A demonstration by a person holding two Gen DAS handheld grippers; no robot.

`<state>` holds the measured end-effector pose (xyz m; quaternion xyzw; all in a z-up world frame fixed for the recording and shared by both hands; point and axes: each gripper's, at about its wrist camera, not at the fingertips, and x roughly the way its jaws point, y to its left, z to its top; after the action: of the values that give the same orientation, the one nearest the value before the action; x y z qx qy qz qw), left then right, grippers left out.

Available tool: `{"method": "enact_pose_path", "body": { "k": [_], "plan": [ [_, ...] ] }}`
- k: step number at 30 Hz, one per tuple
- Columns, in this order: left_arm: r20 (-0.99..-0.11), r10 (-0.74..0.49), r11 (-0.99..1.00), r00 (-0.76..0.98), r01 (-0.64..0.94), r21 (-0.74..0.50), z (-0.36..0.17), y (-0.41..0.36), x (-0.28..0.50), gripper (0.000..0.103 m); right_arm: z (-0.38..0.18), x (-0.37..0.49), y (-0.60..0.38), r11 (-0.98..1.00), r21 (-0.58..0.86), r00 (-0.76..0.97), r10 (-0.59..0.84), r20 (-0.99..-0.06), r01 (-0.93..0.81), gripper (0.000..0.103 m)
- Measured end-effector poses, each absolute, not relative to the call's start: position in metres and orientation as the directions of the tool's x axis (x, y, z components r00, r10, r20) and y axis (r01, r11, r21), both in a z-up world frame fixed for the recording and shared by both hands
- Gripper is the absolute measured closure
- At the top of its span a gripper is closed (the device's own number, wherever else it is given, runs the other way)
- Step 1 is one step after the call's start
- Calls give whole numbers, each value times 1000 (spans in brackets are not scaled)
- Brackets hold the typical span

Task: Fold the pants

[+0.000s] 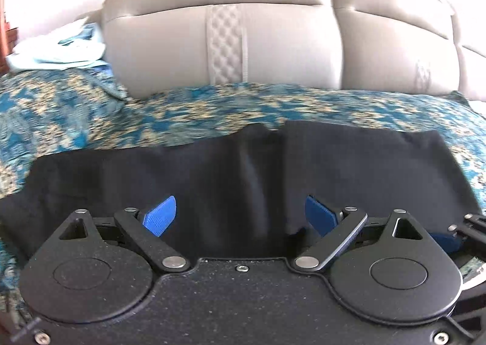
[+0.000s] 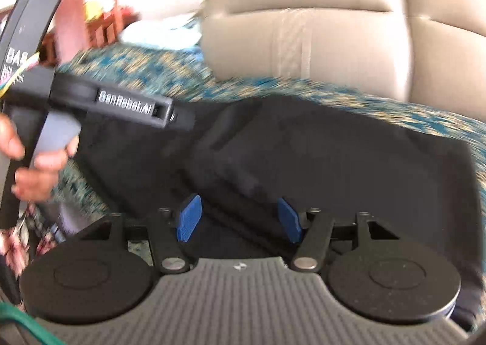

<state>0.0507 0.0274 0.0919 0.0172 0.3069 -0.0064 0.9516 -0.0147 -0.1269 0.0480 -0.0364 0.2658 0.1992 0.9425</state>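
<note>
We hold our left gripper (image 1: 240,217) and right gripper (image 2: 240,217) wide apart, gripping nothing. Black pants (image 1: 212,169) lie folded on the floral bedspread (image 1: 76,108).

Pants (image 1: 231,169) flat on bedspread (image 1: 76,108); headboard (image 1: 273,41) behind; crumpled cloth (image 1: 57,50) far left.

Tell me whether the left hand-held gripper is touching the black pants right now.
Cannot tell. In the left wrist view the left hand-held gripper has its blue pads spread open over the black pants, but no view shows a clear contact or gap.
</note>
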Motion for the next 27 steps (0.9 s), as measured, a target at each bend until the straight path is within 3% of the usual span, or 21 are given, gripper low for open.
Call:
{"method": "enact_pose_path", "body": {
  "k": [3, 6, 11, 18, 21, 27],
  "plan": [
    [-579, -41, 998, 815, 62, 16, 90, 11, 53, 19, 51, -37, -144, 971, -16, 904, 215, -369, -237, 31],
    [-578, -75, 995, 813, 103, 15, 84, -1, 50, 25, 47, -44, -158, 994, -77, 944, 53, -325, -83, 31],
    [-614, -115, 988, 781, 156, 13, 67, -7, 40, 29, 35, -37, -181, 996, -87, 919, -67, -389, 36, 31],
    [-680, -79, 991, 729, 131, 25, 43, 5, 26, 30, 15, -41, -173, 982, -187, 885, -74, -460, -15, 31],
    [-661, -110, 992, 742, 123, -27, 51, 12, 21, 31, 13, -42, -166, 972, -235, 892, -82, -444, -27, 31],
    [-593, -180, 983, 785, 170, -73, 70, -2, 27, 31, 18, -34, -167, 983, -177, 882, -44, -469, -45, 31]
  ]
}}
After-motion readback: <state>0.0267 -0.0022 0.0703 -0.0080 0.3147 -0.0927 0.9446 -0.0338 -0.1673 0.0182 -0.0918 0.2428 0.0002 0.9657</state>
